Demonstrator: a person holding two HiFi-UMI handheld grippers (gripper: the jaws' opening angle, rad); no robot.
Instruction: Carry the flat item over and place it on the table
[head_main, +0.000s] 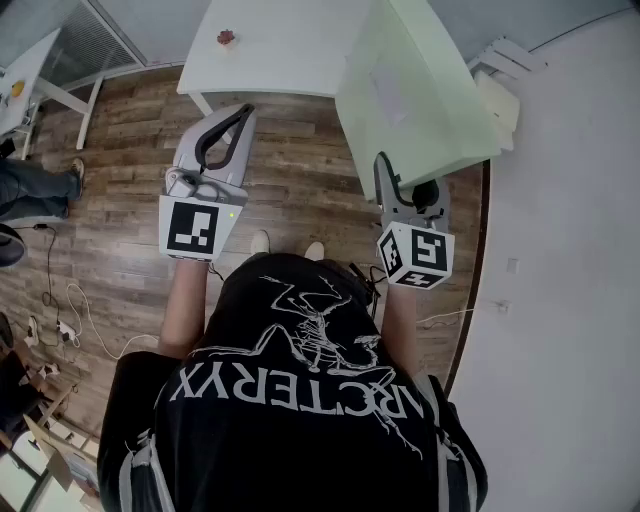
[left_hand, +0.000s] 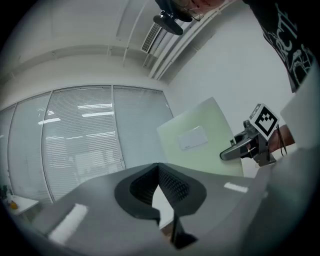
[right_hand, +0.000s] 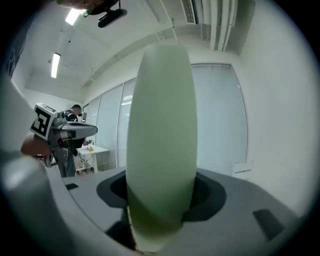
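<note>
The flat item is a pale green board (head_main: 420, 90), held upright and tilted in the air over the wooden floor. My right gripper (head_main: 386, 168) is shut on its lower edge. In the right gripper view the board (right_hand: 161, 140) stands edge-on between the jaws and fills the middle. My left gripper (head_main: 236, 112) hovers to the left of the board, apart from it, shut with nothing in it. From the left gripper view (left_hand: 159, 169) I see the board's face (left_hand: 200, 140) with a pale label, and the right gripper (left_hand: 241, 148) at its edge. A white table (head_main: 280, 50) stands ahead.
A small red object (head_main: 227, 38) lies on the white table. Another white desk (head_main: 25, 70) stands at far left, with a person's legs (head_main: 40, 185) near it. Cables (head_main: 60, 300) trail over the floor. A white wall (head_main: 560, 250) runs along the right.
</note>
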